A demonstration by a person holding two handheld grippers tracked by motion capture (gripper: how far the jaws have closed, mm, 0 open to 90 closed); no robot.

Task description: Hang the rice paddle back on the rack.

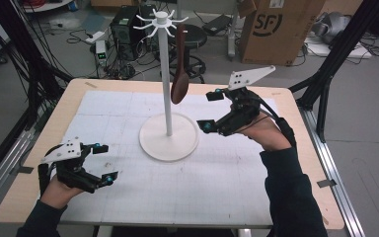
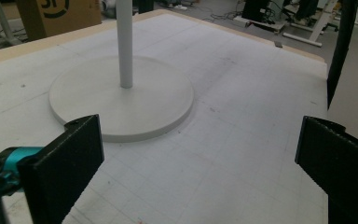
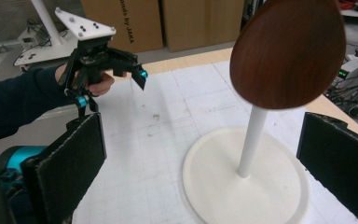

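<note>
We hold the right gripper (image 1: 211, 110), jaws wide apart, beside the wooden spoon (image 1: 179, 81) hanging from the white stand (image 1: 168, 136); a clumsy closing could unhook it. The left gripper (image 1: 102, 163) hovers open over the worktop (image 1: 39, 143).

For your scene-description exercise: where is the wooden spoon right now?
In the high view the wooden spoon hangs bowl-down from a hook of the white stand, right of its pole, above the round base, with the right gripper open nearby.
</note>
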